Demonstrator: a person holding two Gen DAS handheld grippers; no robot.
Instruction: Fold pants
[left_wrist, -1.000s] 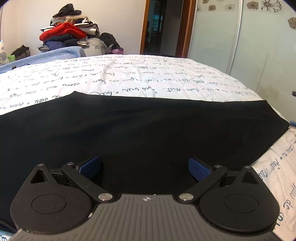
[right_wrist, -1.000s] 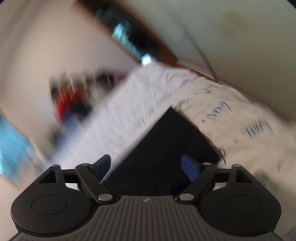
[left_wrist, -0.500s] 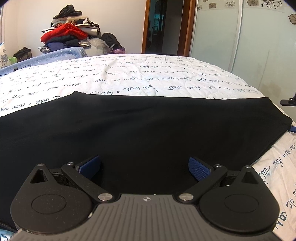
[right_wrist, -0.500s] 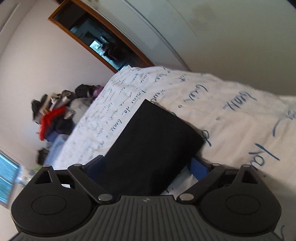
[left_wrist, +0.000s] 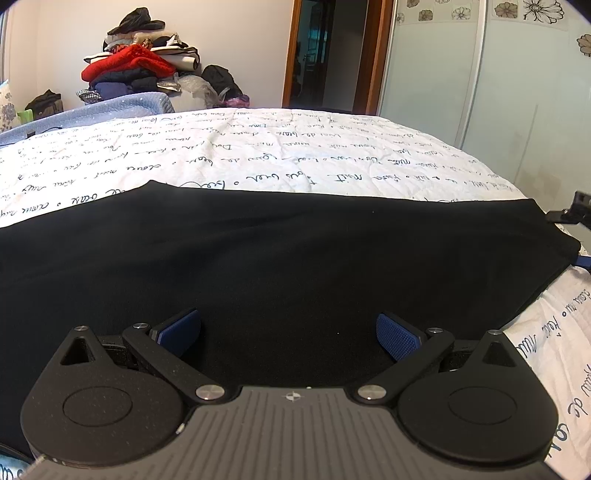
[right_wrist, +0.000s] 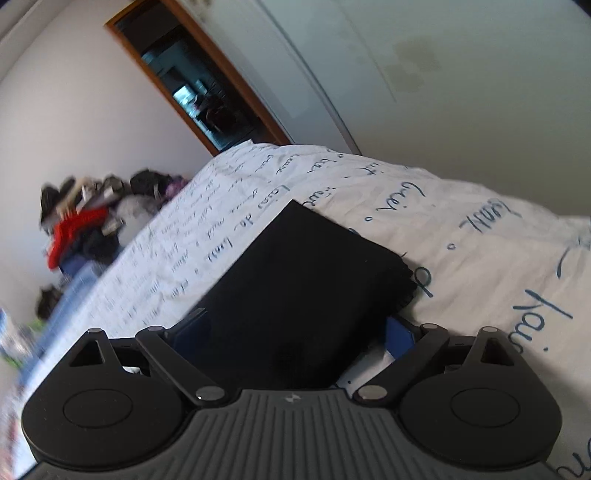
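Currently the black pants (left_wrist: 280, 258) lie spread flat across the near half of the bed (left_wrist: 258, 151), on the white script-printed cover, already laid as one long dark band.

Handling, judged: soft knit-like fabric, limp, light, no stiffness. It will drape and sag from any pinch point; a single-point lift would bunch it. Matte surface, so the ribbed blue pads (left_wrist: 397, 334) should hold without slip.

Left gripper (left_wrist: 288, 332): fingers wide apart, over the cloth near its front edge, nothing between them.

Right gripper (right_wrist: 295, 332): fingers apart, straddling the narrow end (right_wrist: 306, 280) of the pants; cloth sits between the pads but they are not closed on it. View is tilted and partly blurred.

Where to grip, judged: corners of the narrow end, pinching all layers together at the hem; second hold along the front edge to keep the band straight.

Edges: far edge straight, right end cut at a slant, near the bed's right side. Open cover lies beyond the far edge, ample room to carry a fold. A heap of clothes (left_wrist: 136, 70) sits well apart, past the bed.
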